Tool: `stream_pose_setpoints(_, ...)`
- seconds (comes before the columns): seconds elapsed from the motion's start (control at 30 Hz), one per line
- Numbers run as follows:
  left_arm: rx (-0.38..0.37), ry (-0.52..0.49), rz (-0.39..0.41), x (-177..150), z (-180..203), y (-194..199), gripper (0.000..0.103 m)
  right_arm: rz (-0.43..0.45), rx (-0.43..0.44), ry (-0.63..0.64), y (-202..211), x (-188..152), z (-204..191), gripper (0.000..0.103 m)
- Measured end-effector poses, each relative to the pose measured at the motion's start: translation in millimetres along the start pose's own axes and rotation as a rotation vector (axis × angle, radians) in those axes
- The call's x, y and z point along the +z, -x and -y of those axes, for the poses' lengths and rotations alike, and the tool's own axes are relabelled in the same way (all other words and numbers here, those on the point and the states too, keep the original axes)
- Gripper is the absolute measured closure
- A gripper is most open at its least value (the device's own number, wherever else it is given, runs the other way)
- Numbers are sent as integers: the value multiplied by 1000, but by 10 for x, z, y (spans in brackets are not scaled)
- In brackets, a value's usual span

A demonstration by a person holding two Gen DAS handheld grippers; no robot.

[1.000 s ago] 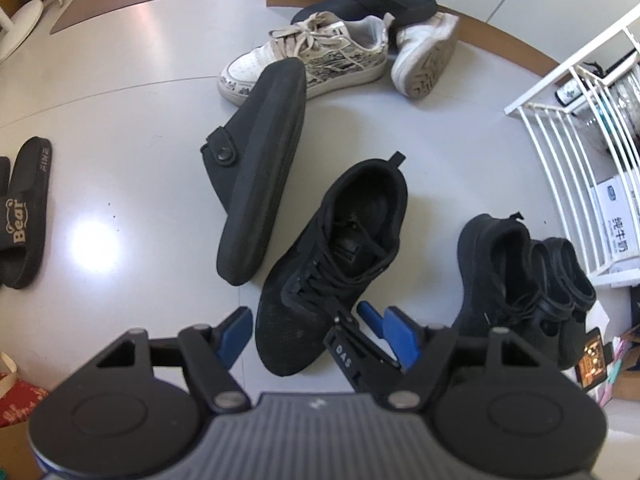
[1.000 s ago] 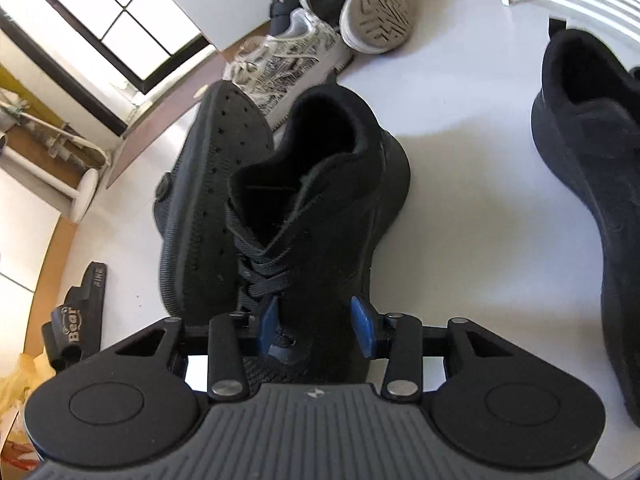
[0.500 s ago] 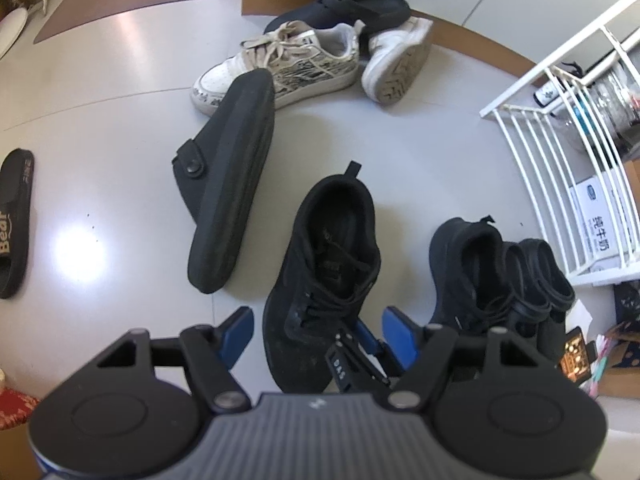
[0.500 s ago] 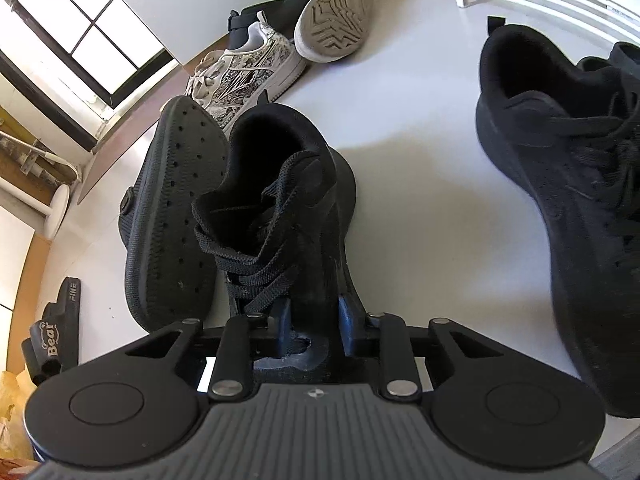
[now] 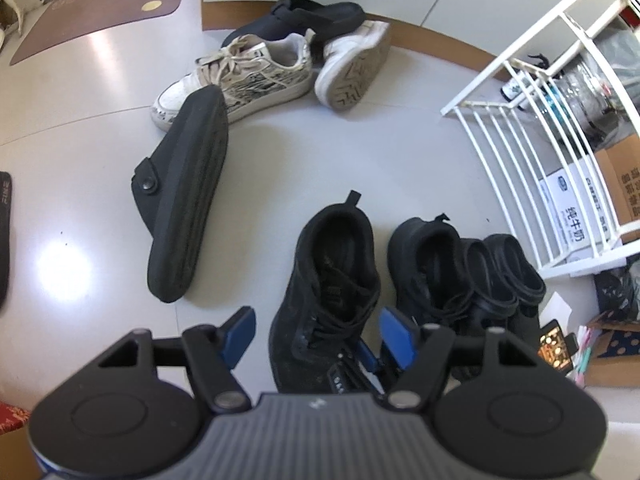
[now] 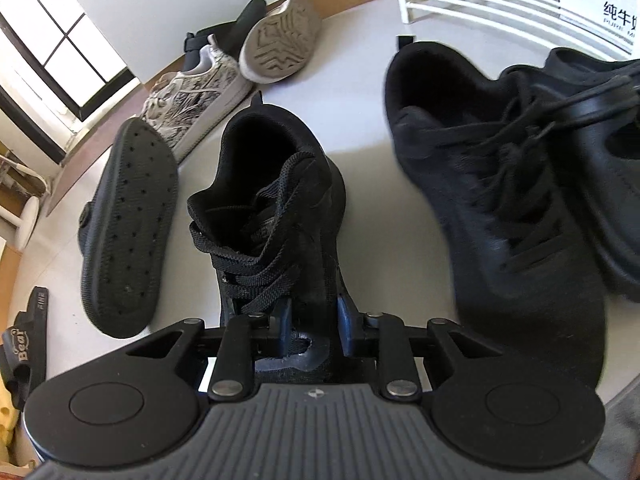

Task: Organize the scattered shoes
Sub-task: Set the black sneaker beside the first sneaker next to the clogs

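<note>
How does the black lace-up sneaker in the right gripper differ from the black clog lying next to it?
The black sneaker stands upright on its sole with its opening facing up; the black clog lies tipped on its side, its dotted sole showing. The sneaker has laces and a knit upper; the clog is smooth, with a strap rivet and no laces. The right gripper pinches the sneaker's toe; nothing grips the clog. Both are black and lie on the pale floor.

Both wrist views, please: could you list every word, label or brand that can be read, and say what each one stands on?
"Bear": on the strap of the black slide sandal.
"FINE": on the same sandal's end.
"纯牛奶": on the white carton in the white rack; the small print beneath is too small to read.
Characters on the brown cardboard box: blurred, unreadable.
Lettering on the brown floor mat: unreadable.
</note>
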State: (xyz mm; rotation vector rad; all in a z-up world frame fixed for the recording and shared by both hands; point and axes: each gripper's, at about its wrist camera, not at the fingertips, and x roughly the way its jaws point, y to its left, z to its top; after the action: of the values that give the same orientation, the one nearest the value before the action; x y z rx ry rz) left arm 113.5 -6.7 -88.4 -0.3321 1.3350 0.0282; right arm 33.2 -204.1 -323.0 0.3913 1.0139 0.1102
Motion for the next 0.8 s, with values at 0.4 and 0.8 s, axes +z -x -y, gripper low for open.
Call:
stream_pose_setpoints(0.4,8,-16,-9,0,52,-28,31,12,-106,-11,192,93,277,55)
stream_pose_setpoints(0.8,-5,-39,-23,-42,140,-65,31,129,-193,114,317,-156,-17,30)
